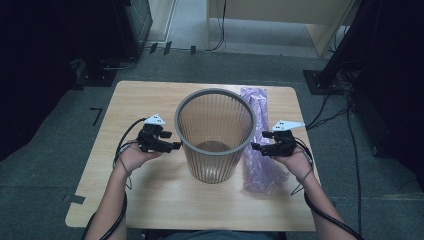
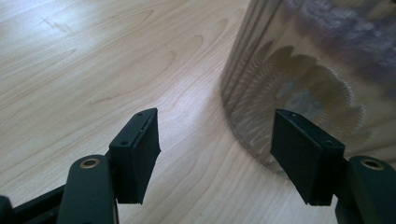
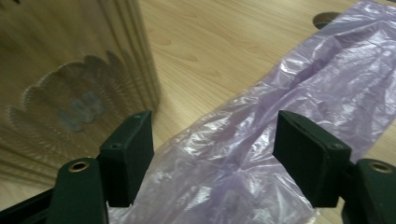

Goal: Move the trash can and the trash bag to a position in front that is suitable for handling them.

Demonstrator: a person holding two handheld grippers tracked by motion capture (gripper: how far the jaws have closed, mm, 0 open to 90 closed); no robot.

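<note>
A translucent ribbed wastebasket (image 1: 215, 135) with a grey rim stands upright in the middle of the wooden table (image 1: 150, 100). A flat purple plastic bag (image 1: 260, 150) lies stretched along its right side. My left gripper (image 1: 172, 146) is open just left of the basket, its jaws pointing at the wall. In the left gripper view the left gripper (image 2: 215, 154) holds nothing, with the basket wall (image 2: 317, 70) on the right. My right gripper (image 1: 256, 147) hovers open over the bag, close to the basket. The right gripper (image 3: 212, 158) has the bag (image 3: 280, 126) beneath its jaws.
Cables trail from both grippers along the person's forearms. Beyond the table lie grey carpet, dark equipment stands at the left and right, floor cables (image 1: 325, 110) and a light wooden cabinet (image 1: 280, 15) at the back.
</note>
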